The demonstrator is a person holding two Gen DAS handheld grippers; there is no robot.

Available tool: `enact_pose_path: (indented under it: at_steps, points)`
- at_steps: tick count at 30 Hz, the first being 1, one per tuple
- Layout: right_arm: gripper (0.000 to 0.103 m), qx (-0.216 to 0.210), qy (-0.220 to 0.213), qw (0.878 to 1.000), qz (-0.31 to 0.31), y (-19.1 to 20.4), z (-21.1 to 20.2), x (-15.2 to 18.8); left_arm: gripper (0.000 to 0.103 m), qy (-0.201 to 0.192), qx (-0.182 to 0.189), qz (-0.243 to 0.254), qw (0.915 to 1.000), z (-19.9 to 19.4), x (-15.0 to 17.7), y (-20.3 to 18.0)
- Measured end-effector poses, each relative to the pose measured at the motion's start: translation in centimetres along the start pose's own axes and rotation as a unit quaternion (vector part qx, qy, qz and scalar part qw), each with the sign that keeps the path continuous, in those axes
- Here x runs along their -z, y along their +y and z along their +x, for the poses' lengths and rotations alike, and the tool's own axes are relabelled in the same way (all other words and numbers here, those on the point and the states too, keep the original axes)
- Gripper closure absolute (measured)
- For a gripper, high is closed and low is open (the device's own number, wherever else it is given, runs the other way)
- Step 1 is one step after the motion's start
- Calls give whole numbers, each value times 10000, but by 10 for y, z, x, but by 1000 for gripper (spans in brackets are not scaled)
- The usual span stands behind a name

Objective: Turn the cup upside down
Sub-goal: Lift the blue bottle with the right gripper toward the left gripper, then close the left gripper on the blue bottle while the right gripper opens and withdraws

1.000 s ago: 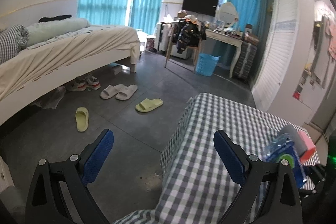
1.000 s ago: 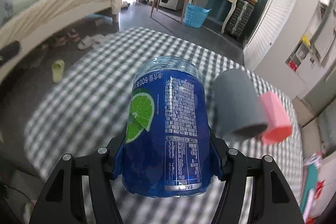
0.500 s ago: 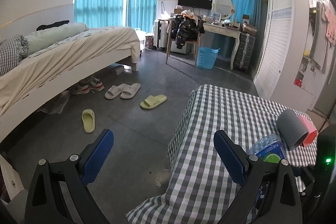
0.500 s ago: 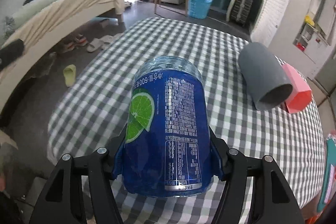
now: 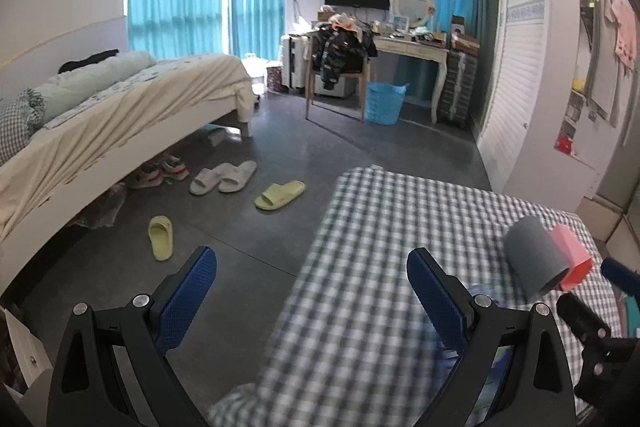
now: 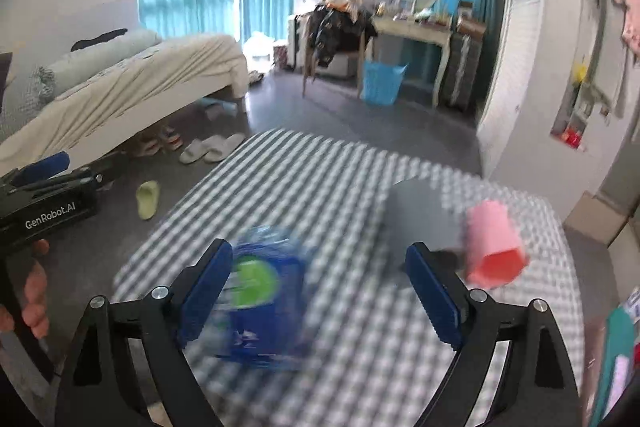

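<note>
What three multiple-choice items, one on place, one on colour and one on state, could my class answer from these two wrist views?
1. Where does the grey cup lie?
A. On the floor by the slippers
B. On the checked tablecloth, beside the pink cup
C. On the bed

2. What colour is the label of the cut-off bottle cup?
A. Blue with a green lime
B. Red with a yellow lemon
C. Plain white

3. How do the right tongs stand?
A. Shut on the bottle cup
B. Shut on the pink cup
C. Open, holding nothing

Answers:
1 B, the left wrist view shows both cups on their sides on the cloth.
2 A, blue and green show through the blur in the right wrist view.
3 C, the pads stand wide apart, with the bottle cup by the left pad, ungripped.
</note>
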State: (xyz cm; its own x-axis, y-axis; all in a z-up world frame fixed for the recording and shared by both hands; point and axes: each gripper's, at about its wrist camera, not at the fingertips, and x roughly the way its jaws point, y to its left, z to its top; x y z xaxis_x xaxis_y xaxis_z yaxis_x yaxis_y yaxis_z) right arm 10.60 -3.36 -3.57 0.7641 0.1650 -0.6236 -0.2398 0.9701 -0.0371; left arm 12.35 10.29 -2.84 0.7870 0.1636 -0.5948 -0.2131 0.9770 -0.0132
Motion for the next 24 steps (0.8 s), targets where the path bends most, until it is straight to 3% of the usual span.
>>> enact_pose_path:
  at_steps: [11,18,24]
  points:
    - [15,-100,-191,9980,596,-102,-3,14,4,561,-56,503,9971,10,-6,-87]
    - [15,-153,-174,9963,832,-134,3,27,4,1060,68,585,9926,35,4,-115]
    - [15,-24,-88,9960,884,-137,9,35,4,1339,118,712,9884,56,17,-125]
